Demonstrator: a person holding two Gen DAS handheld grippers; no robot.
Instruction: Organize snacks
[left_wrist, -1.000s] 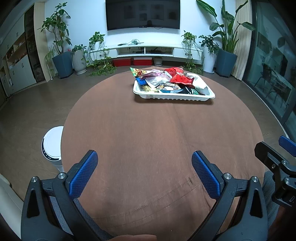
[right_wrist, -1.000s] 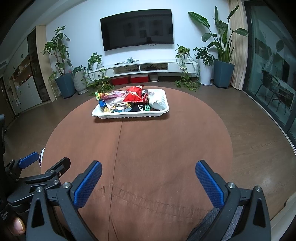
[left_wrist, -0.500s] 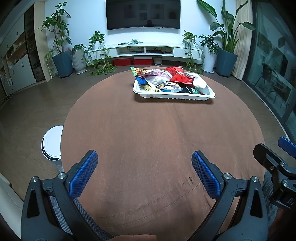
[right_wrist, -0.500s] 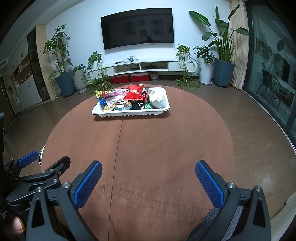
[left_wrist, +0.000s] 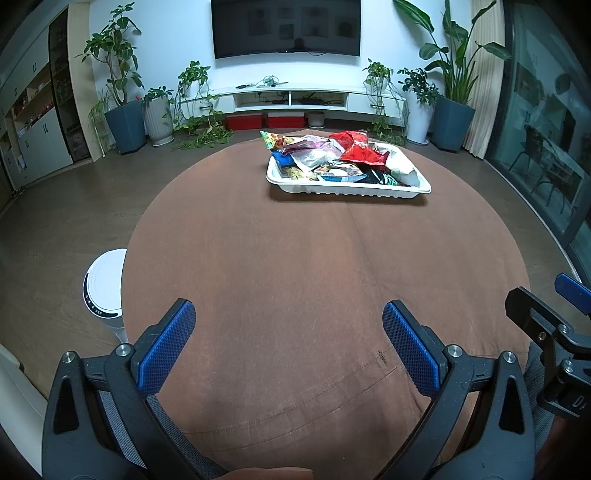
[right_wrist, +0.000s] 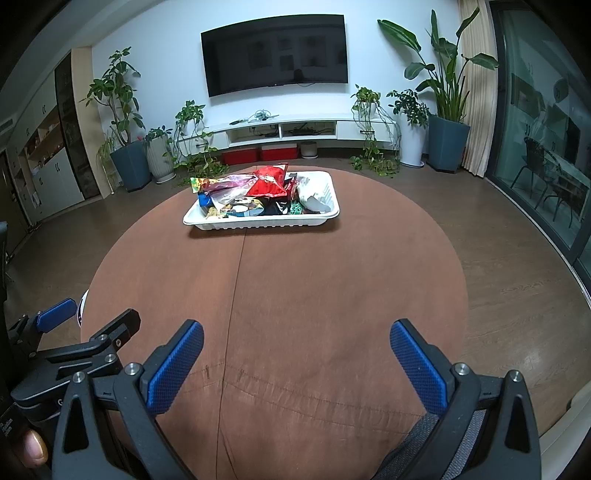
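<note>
A white tray (left_wrist: 347, 189) stands at the far side of a round brown table (left_wrist: 295, 277), also in the right wrist view (right_wrist: 258, 223). It holds several snack packets, among them a red bag (left_wrist: 360, 149) (right_wrist: 269, 181) on top. My left gripper (left_wrist: 289, 339) is open and empty over the near edge of the table, far from the tray. My right gripper (right_wrist: 295, 354) is open and empty, also at the near edge, to the right of the left one. Each gripper shows at the side of the other's view.
A white cylindrical device (left_wrist: 105, 288) stands on the floor by the table's left edge. A TV console (left_wrist: 295, 98), potted plants (left_wrist: 122, 107) and a glass door (left_wrist: 546, 147) lie beyond the table.
Both views have shifted slightly; the tray sits a little lower and nearer in frame. Both grippers stay open and empty.
</note>
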